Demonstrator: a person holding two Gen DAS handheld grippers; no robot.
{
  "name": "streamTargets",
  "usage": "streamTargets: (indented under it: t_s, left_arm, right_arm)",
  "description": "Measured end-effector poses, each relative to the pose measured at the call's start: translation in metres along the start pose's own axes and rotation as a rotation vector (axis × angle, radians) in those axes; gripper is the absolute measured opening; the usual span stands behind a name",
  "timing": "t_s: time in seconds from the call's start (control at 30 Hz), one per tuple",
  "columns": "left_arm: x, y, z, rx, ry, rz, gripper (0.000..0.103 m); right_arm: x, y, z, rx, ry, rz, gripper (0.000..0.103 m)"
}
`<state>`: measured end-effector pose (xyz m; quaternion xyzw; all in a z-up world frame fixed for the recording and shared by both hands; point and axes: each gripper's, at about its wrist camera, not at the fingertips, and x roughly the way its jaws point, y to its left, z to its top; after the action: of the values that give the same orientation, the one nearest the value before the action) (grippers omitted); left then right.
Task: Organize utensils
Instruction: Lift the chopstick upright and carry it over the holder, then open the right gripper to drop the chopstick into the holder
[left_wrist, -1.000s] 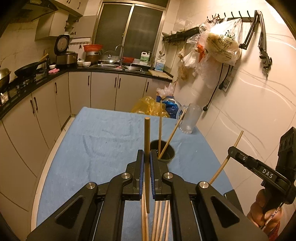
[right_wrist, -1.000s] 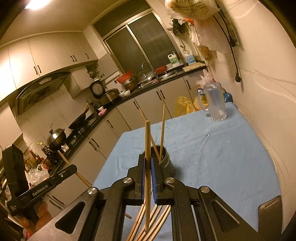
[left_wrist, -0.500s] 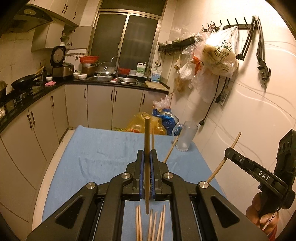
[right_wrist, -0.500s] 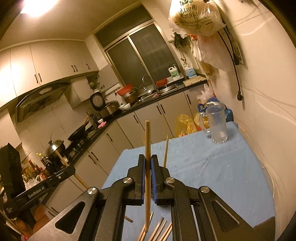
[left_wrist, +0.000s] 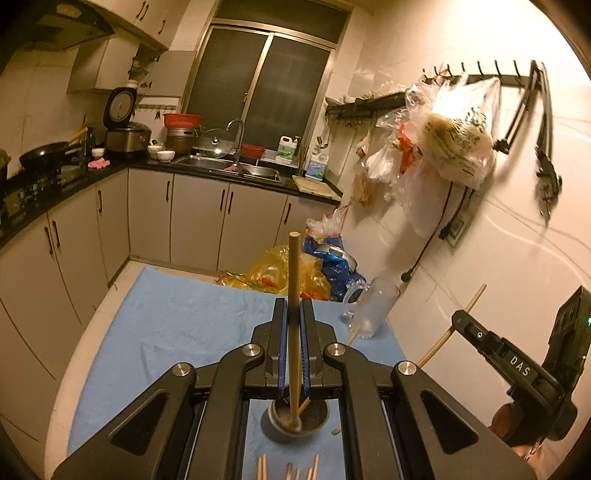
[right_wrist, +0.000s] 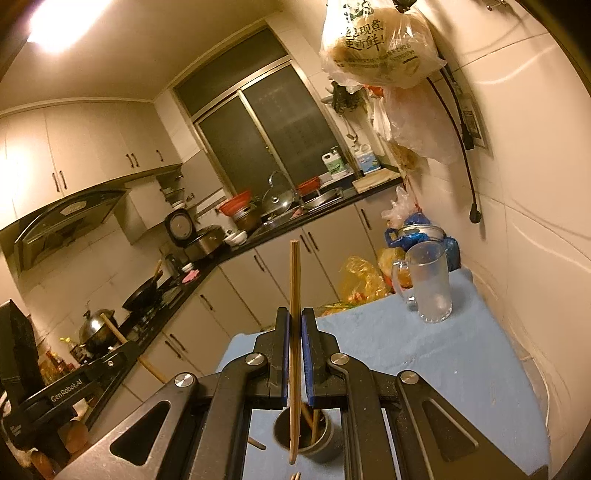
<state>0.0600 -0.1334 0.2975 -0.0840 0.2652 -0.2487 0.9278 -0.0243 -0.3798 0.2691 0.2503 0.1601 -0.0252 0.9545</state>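
Both fisheye views are taken from just behind gripper fingers, aimed across the blue-clothed table (left_wrist: 177, 325) toward the far sink counter (right_wrist: 295, 218). The dark holder (left_wrist: 295, 421), seemingly below each, and the glass mug (right_wrist: 430, 284) are shared.

Warm dim light, ceiling lamp (right_wrist: 55, 27) glare, fisheye-bent edges

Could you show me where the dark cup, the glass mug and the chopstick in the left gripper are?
dark cup (left_wrist: 317, 413), left wrist view, on its right rim.
glass mug (right_wrist: 432, 284), right wrist view, middle of its frosted body.
chopstick (left_wrist: 294, 280), left wrist view, on its upper shaft above the fingers.
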Motion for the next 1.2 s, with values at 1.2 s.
streamTargets:
  t_s: [1.2]
  left_arm:
    - [0.054, 0.021, -0.056, -0.023, 0.147, -0.02, 0.027]
  right_arm:
    - [0.055, -0.025, -0.058, 0.044, 0.198, 0.007, 0.015]
